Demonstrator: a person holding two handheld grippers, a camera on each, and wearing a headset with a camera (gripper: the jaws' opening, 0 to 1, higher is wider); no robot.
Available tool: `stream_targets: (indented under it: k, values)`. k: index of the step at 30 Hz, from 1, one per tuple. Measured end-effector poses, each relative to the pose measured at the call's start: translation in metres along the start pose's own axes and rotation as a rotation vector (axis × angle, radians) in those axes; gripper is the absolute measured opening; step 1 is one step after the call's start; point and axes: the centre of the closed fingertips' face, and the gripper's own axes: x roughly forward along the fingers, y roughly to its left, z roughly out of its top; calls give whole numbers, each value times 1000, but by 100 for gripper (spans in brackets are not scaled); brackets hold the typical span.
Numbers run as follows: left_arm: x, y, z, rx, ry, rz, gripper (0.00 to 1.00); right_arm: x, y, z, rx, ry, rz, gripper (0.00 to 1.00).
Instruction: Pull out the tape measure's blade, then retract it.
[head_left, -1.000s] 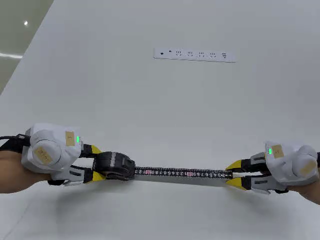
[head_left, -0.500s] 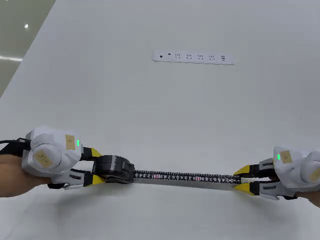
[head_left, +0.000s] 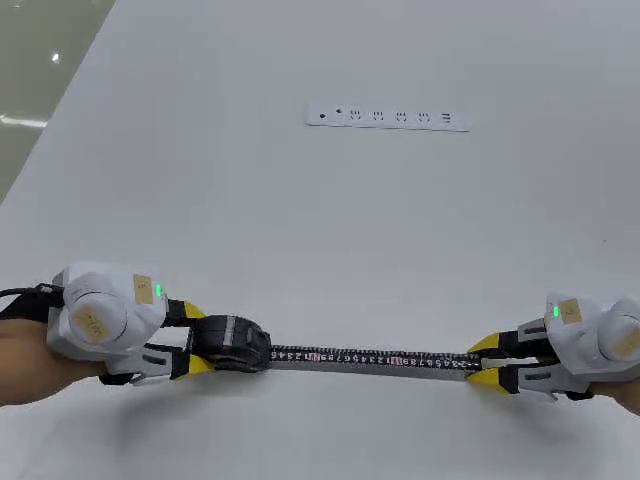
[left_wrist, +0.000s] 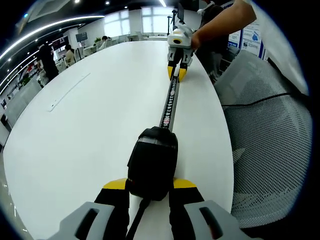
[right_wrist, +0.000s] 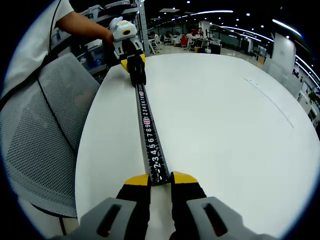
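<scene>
My left gripper clamps the black tape measure case; my right gripper pinches its numbered blade. Gripper views add a grey mesh chair.

Count: one tape measure, two grippers, one power strip, all on one white table.

The tape measure has a single black case and a single blade drawn out along the table's near edge. The left gripper and the right gripper each have two yellow-tipped jaws, four jaws altogether, and each shows one green light, two in all. The one power strip lies toward the far edge; its sockets are too small to count. One mesh chair stands off the near edge.
</scene>
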Motion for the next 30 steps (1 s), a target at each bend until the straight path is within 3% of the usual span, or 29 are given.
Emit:
stream_targets:
  k: [17,24,30]
  values:
    - [0,-2,0,6,-1,13,29,-1,1,-1,4,-1,-7,15]
    - [-1,-2,0,14,1,14,29,-2,5,0,16,-6,-2,20]
    - [-5,0,0,-13,-16,27,37,-4,7,0,32,-11,-3,25]
